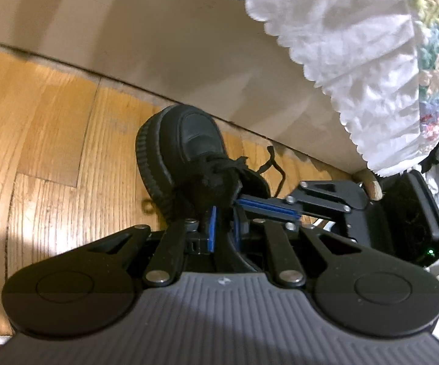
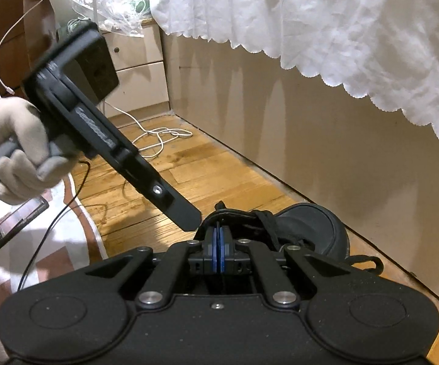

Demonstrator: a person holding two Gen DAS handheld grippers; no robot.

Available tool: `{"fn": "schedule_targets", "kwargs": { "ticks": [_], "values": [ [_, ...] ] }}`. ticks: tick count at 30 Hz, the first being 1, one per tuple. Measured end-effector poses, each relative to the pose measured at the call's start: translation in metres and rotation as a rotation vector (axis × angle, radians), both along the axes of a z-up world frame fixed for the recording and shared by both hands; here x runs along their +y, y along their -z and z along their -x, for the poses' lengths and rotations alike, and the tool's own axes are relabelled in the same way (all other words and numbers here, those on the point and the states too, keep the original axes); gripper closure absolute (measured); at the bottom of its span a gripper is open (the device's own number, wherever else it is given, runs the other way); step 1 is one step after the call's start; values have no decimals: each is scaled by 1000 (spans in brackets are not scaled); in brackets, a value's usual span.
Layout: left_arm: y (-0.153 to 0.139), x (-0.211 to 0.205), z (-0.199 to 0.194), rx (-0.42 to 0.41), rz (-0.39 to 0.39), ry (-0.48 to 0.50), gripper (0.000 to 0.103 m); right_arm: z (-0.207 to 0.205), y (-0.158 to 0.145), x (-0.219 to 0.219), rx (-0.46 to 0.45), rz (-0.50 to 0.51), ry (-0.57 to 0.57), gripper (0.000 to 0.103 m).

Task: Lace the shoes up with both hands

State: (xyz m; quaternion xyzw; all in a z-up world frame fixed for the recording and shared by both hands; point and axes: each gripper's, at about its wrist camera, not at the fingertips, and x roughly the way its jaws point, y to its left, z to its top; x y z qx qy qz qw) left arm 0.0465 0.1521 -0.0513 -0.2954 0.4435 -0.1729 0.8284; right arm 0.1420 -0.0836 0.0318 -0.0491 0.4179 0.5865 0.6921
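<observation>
Shoe (image 1: 186, 155), black with a thick ridged sole, lies on the wooden floor (image 1: 52, 127) just beside the bed base, toe towards it, so both tools can reach its opening from the heel side. The left tongs (image 1: 224, 225) are spread, straddling the shoe's collar, seemingly to steady it. The right tongs (image 2: 218, 251) are pressed together at the collar, probably pinching a lace (image 1: 275, 167), though what they grip cannot be made out.

Wood floor (image 1: 52, 152) w/ black shoe (image 1: 186, 140), white cable (image 2: 158, 137).
</observation>
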Motion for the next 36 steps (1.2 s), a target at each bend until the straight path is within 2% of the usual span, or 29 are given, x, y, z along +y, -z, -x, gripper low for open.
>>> {"fn": "schedule_targets", "kwargs": {
  "ticks": [4,10,17,27,29,31,36],
  "values": [
    [-5,3,2,-1,-33,-4,93,-1,2,1,2,-3,6,100],
    [-7,14,0,-1,-28,-41,94,-1,2,0,1,5,18,100],
    [-8,10,0,-4,-34,-9,94,-2,1,-2,0,-3,31,100],
    [-7,13,-6,-21,32,-29,93,3,3,3,-42,9,16,97],
    [-6,15,-6,-19,43,-38,93,2,2,0,-34,7,26,92],
    [-5,16,-5,-14,56,-43,93,-1,1,-4,-26,9,43,75],
    [-4,17,-2,-8,49,-34,93,-2,-3,-12,-16,14,55,73]
  ]
}}
